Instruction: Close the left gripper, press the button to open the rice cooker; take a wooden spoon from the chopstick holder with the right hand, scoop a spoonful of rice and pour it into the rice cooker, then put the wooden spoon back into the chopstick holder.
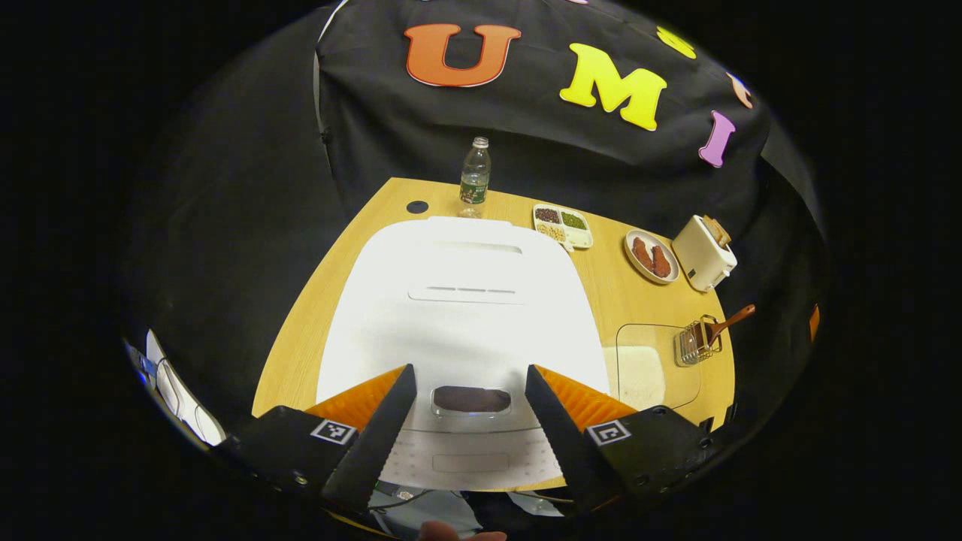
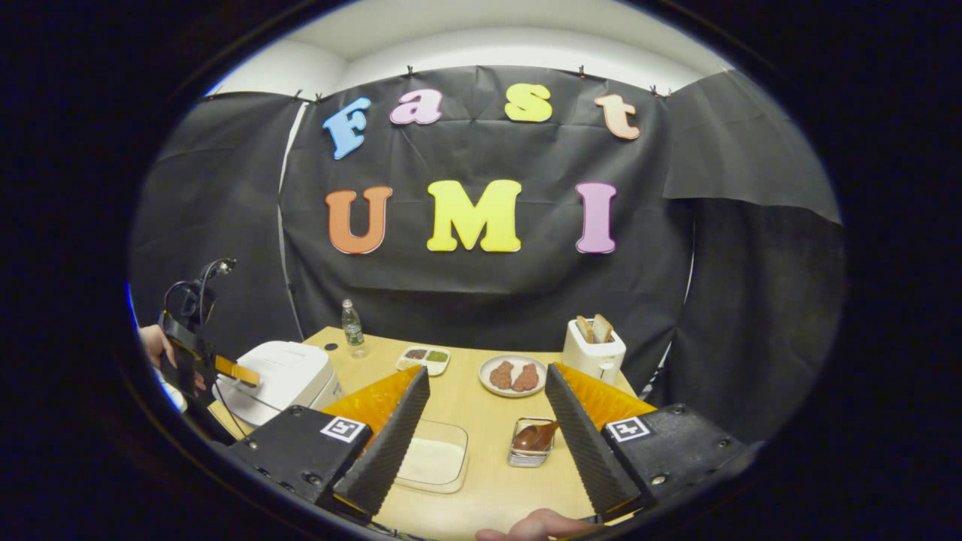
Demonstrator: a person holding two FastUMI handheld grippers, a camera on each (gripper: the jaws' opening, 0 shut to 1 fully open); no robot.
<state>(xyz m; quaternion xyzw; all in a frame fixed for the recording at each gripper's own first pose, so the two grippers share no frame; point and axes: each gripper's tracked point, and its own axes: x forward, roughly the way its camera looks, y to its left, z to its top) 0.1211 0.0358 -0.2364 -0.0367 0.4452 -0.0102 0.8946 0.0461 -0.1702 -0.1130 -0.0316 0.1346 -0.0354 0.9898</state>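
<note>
On the wooden table [image 1: 316, 300] the rice cooker [image 1: 462, 315] sits lid-down; your left gripper [image 1: 469, 394] hangs wide apart, empty, seemingly above its button [image 1: 471, 399]; close the fingers first, then press squarely.

I am not finding any text I can read here. The bottle [image 1: 475, 177] at the far edge of the counter [image 1: 301, 330] is wearing a dark label, but its print is coming through too small to make out. Each gripper body is carrying a small square black-and-white marker [image 1: 334, 431] [image 2: 628, 429], a coded pattern with no letters or numbers. The rice cooker [image 1: 462, 315] is showing no legible marking.
</note>
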